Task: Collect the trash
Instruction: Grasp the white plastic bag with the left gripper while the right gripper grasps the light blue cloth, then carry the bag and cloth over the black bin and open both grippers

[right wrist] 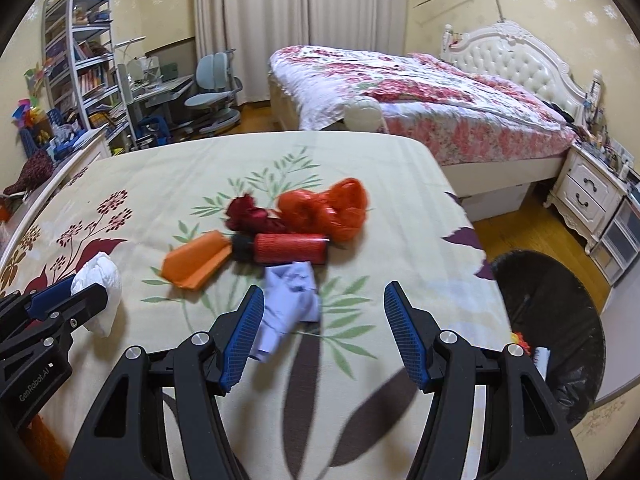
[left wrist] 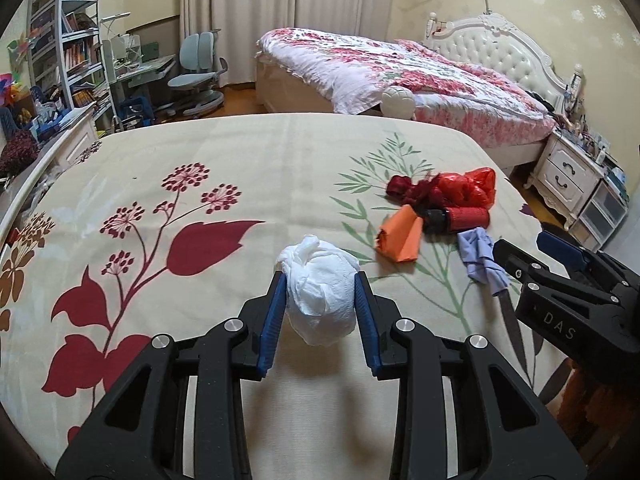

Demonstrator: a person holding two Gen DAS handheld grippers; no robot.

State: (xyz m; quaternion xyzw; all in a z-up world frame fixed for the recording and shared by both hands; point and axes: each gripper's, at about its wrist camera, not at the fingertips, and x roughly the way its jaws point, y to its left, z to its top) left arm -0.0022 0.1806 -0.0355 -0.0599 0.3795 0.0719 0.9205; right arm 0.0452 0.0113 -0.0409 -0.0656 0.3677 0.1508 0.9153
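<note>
The left gripper (left wrist: 320, 312) is squeezing a crumpled white tissue (left wrist: 320, 292) between its blue pads, which are pressing on both sides of the wad above the flowered cloth (left wrist: 240, 152) covering the table. The right gripper (right wrist: 324, 336) is standing about half open with nothing between its fingers; a crumpled pale purple paper (right wrist: 290, 304) is lying on the cloth just ahead of its left finger.

Beyond that paper, more rubbish is sitting in a cluster: a folded orange paper (right wrist: 196, 264), a red roll (right wrist: 290, 248) with a black end, a dark red scrap (right wrist: 248, 212) and an orange plastic bag (right wrist: 332, 208), all touching or just beside one another. Nothing is lying between the right gripper and the purple paper.

The right wrist view is showing a bin lined with a black bag (right wrist: 560, 320) beside the table's right edge, with a few bits inside; the left wrist view is not showing it. The left wrist view is showing the tissue fully, while in the right one the left gripper's finger is partly hiding it. Both views are taking in a bed (left wrist: 400, 76), a bookshelf (left wrist: 68, 40), a desk chair (left wrist: 196, 76) and a nightstand (left wrist: 568, 176) behind.
</note>
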